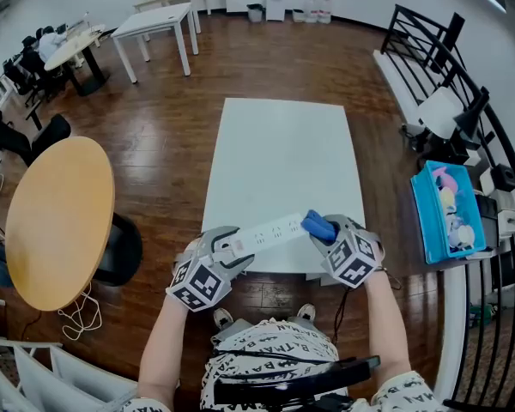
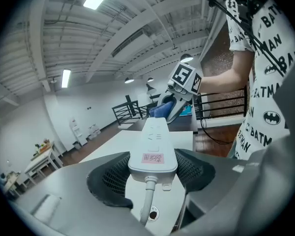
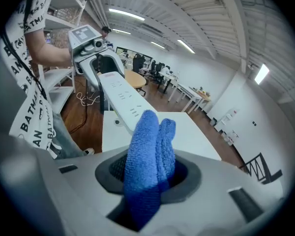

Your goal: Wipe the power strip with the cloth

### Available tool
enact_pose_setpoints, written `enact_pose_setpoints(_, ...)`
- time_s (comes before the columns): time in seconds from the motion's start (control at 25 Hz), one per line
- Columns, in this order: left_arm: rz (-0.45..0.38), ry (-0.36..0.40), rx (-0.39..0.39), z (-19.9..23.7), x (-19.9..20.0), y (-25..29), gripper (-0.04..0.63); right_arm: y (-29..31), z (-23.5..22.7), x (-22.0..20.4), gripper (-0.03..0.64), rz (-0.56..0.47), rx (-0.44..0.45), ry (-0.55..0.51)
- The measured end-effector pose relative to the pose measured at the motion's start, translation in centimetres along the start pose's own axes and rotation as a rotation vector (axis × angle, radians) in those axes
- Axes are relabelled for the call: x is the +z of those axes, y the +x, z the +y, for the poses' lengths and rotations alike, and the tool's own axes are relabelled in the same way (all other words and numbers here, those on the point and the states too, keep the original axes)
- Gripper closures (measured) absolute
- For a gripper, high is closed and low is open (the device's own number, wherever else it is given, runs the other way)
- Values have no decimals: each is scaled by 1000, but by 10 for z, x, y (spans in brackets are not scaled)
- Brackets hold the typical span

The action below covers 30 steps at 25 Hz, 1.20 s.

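Note:
A long white power strip point(image 1: 266, 233) is held level above the near edge of the white table point(image 1: 279, 161). My left gripper point(image 1: 227, 249) is shut on its cable end, the dark pads pressing both sides of the power strip point(image 2: 153, 151), which carries a pink label. My right gripper point(image 1: 328, 232) is shut on a folded blue cloth point(image 1: 318, 227). The blue cloth point(image 3: 150, 156) stands bunched between the jaws and touches the far end of the power strip point(image 3: 123, 98). From the left gripper view, the cloth point(image 2: 163, 109) sits on the strip's far tip under the right gripper point(image 2: 179, 100).
A round wooden table point(image 1: 58, 220) stands to the left and a blue bin point(image 1: 447, 213) of small items to the right by a black railing point(image 1: 433, 45). White desks point(image 1: 154, 24) stand far back. The strip's cable point(image 2: 148, 200) hangs down toward me.

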State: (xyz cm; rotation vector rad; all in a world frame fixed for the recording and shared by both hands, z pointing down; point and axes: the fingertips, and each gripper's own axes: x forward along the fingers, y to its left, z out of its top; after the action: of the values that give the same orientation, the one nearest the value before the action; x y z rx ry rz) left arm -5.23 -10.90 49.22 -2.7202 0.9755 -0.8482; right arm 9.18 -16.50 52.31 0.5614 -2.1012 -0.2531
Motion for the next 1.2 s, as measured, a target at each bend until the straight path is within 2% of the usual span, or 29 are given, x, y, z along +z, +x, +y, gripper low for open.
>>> enact_pose_setpoints(0.24,20,-63,73,11,-2,9,313,14,1,-1,483,30,-77,101)
enact_pose_setpoints(0.36,14,-114,126,18,0,13,313,14,-2,9,483,-23,-107,182)
enact_pose_setpoints(0.48,10,-155,164,20,4,19,313,20,4,25,483,-66,-128,220)
enact_pose_setpoints(0.68,2,-209,199,22,6,28,313,28,34,54,483,-105,-80,243)
enact_pose_setpoints(0.92,-2,-230,201,25,3,32,313,35,70,80,483,-130,8,196)
enact_pose_setpoints(1.2,17,-226,173,22,-9,40,313,40,72,66,483,-128,35,246)
